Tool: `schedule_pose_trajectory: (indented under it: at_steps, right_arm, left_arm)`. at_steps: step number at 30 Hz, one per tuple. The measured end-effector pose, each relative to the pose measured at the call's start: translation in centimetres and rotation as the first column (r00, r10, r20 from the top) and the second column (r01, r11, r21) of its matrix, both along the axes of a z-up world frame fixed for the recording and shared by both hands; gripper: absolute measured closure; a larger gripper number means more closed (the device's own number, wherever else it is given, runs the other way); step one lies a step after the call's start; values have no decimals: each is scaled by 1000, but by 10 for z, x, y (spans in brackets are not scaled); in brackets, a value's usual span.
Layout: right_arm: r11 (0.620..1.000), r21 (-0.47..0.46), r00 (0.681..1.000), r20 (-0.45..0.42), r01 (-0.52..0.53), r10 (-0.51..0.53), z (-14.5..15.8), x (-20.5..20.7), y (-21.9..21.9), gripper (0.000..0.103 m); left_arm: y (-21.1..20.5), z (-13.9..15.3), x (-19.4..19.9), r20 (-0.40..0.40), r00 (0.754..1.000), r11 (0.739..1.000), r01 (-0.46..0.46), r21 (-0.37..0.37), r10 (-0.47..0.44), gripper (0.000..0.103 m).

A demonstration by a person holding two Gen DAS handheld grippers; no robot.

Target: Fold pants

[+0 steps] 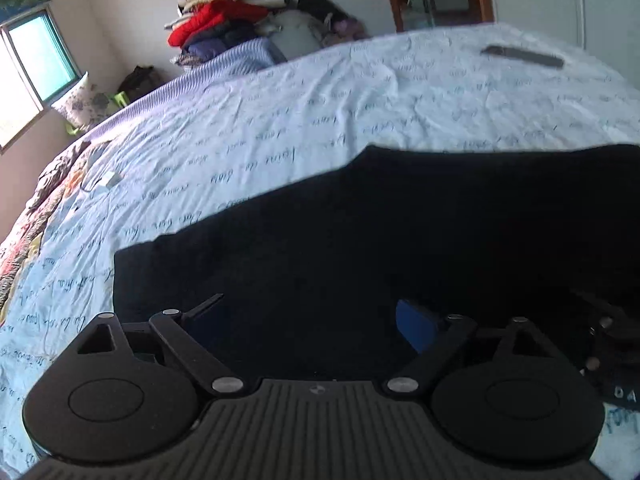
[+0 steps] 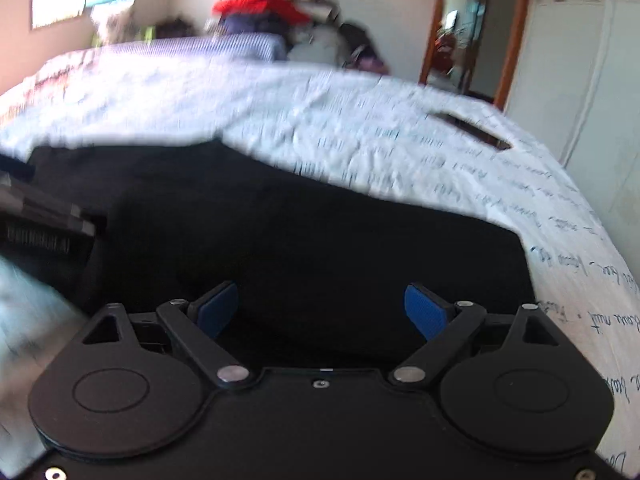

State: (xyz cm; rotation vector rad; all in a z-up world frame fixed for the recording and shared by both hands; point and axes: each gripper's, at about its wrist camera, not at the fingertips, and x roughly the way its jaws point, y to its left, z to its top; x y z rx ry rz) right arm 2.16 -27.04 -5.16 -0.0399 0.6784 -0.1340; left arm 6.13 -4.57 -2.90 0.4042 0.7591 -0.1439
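Observation:
Black pants (image 1: 360, 232) lie flat on a white bed sheet with blue handwriting print (image 1: 280, 120). They also fill the middle of the right wrist view (image 2: 300, 232). My left gripper (image 1: 312, 312) is open, its blue pads spread wide just above the near edge of the pants. My right gripper (image 2: 320, 308) is open too, over the pants' near edge, nothing between its pads. The right gripper shows at the right edge of the left wrist view (image 1: 612, 328). The left gripper shows at the left edge of the right wrist view (image 2: 44, 216).
A flat dark object (image 1: 524, 56) lies on the far right of the bed, also in the right wrist view (image 2: 476, 130). A pile of clothes with a red jacket (image 1: 224, 20) stands past the bed. A floral quilt (image 1: 36, 216) lies at the left edge. A window (image 1: 36, 60) is at left.

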Motion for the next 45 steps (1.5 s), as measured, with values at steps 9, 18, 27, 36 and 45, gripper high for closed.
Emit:
schedule_pose_trajectory:
  at_steps: [9,18,27,36,45]
  right_arm:
    - [999,41,996,85,15,-19,15,-11,7,11]
    - [996,90,1000,16,18,-20,2,-6,11,11]
    - [1000,-9,999,30,-21,21,13,-3,35,11]
    - [932,-106,923,138,-347,360,40,3,117,12]
    - [760,-345,768,146,-551,623,33,11,209,12]
  left_arm:
    - [1,1,4,19,999,999,-31,22,30,9]
    - [8,1,7,-7,999,999,-42,-14,42,7]
    - [22,4,9,-12,998,998,-62,-32,62,8]
    - [134,28,18,-14,940,935,-340,-102,340,8]
    - [266,62,0,56,750,752,-653,-92,659,8]
